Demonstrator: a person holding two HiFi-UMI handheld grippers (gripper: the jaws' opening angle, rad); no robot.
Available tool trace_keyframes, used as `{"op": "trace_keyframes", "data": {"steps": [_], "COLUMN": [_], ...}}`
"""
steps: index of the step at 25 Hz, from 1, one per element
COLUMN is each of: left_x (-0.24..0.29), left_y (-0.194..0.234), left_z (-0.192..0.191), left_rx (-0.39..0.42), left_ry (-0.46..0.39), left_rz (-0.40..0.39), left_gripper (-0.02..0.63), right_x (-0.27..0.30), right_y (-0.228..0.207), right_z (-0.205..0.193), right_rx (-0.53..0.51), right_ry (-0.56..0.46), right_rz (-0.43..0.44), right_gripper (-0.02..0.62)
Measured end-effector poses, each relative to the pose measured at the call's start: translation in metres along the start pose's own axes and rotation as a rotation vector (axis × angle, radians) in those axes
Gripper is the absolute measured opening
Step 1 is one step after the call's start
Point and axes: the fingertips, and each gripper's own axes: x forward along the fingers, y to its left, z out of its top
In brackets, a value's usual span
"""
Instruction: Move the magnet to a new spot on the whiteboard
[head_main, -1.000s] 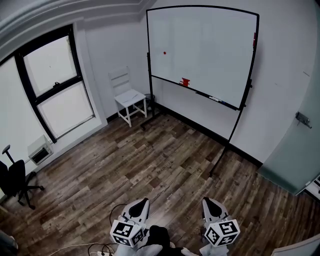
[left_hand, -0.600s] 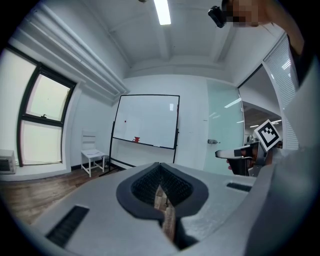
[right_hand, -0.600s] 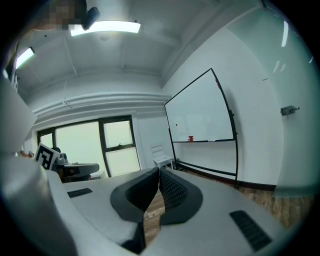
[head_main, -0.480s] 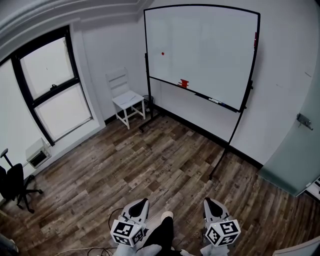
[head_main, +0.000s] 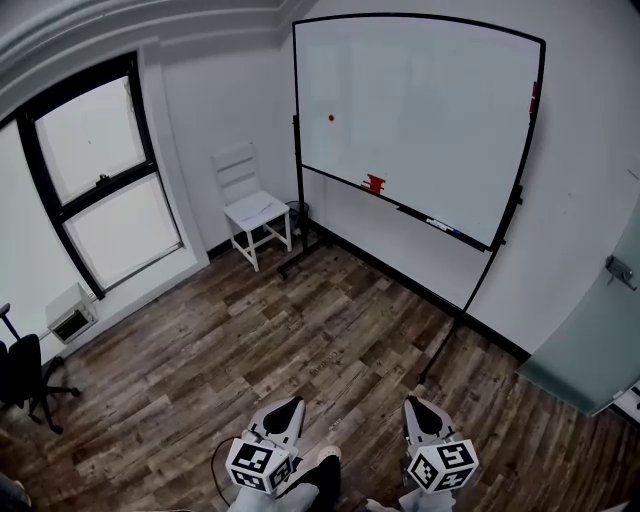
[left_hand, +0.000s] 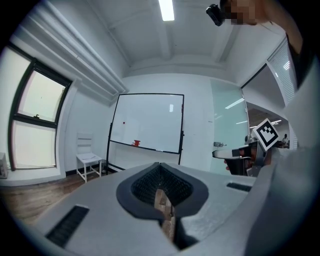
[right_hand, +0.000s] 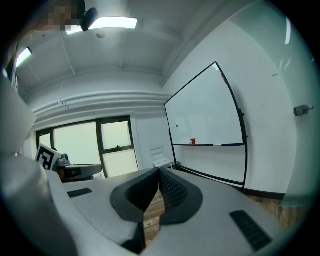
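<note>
magnet (head_main: 331, 118) high near whiteboard (head_main: 430, 120) left edge — broad white surface rightward

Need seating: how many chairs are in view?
2: a white chair beside the whiteboard, a black office chair at the head view's left edge; others may be hidden.

the whiteboard (head_main: 430, 130) stood upright on its black stand at about one o'clock from you, well away. it was a large white panel in a thin black frame, and its face was mostly bare. the magnet (head_main: 331, 117) was a small round red dot stuck flat on that face, toward ten o'clock from the board's middle, near the left edge and well above the bottom ledge.
</note>
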Motion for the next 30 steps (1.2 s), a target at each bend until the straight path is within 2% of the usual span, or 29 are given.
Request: {"op": "trace_keyframes", "data": {"steps": [13,24,25,26,27,30], "left_x": [0.095,0.154,0.159,0.163,0.166,0.17], "left_y": [0.071,0.124,0.128,0.132,0.136,0.147], "left_z": [0.029,0.037,0.037,0.036,0.035,0.035], "left_rx": [-0.007,-0.018,-0.025,-0.032,-0.034,-0.031], "left_ry": [-0.006,-0.015,-0.013,-0.009,-0.004,0.002], "left_rz": [0.027,0.059,0.053,0.046,0.041,0.056], "left_gripper": [0.009,0.012,0.042,0.156,0.23,0.232], "right_x": [0.105,0.182,0.187,0.193,0.198,0.209], "right_y": [-0.039,-0.06,-0.062,-0.064,-0.064,-0.061], "right_z": [0.041,0.054,0.054,0.054,0.053,0.051], "right_rx": [-0.005,-0.005,-0.003,0.0,0.003,0.01], "right_ry": [0.002,0.001,-0.002,-0.004,-0.005,-0.003], "right_rz": [0.002,0.014,0.013,0.012,0.012,0.017], "right_gripper": [0.028,0.028,0.028,0.028,0.028,0.028]}}
